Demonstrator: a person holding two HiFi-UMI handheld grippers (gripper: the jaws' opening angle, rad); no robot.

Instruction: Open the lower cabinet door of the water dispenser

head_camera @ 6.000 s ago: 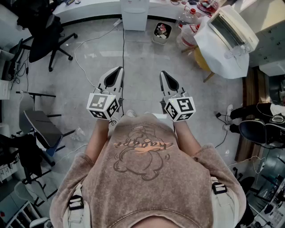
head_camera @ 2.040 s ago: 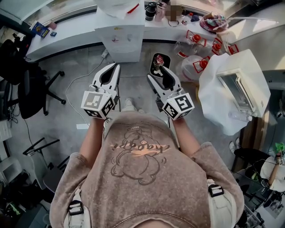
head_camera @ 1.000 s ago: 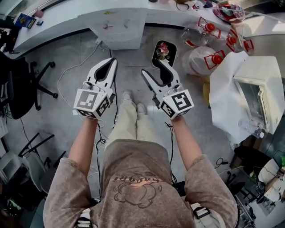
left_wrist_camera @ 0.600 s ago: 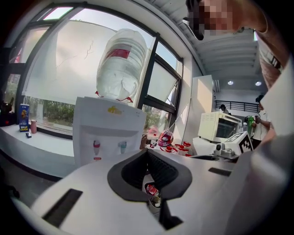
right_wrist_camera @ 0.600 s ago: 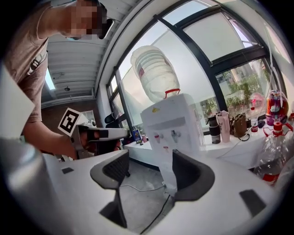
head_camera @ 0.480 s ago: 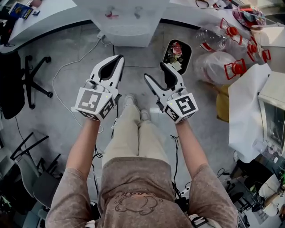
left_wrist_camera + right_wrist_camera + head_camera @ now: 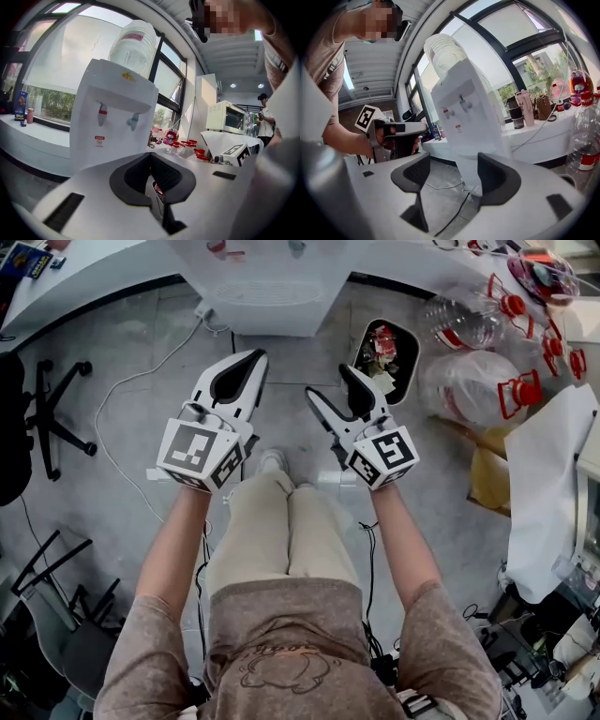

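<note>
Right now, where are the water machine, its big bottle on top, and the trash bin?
Water machine point(image 7: 115, 93): left gripper view, white front above the taps.
Big bottle point(image 7: 137, 49): left gripper view, its ribbed side.
Trash bin point(image 7: 405, 371): head view, dark inside wall.

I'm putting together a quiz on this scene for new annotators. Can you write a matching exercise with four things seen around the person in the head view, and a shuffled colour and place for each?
Things:
1. water dispenser
2. bin
3. large bottles
4. office chair

Descriptions:
A. clear with red caps, at the right
B. black, at the left edge
C. white, straight ahead against the counter
D. dark, rubbish inside, just right of the dispenser

Pairs: 1-C, 2-D, 3-A, 4-B
</note>
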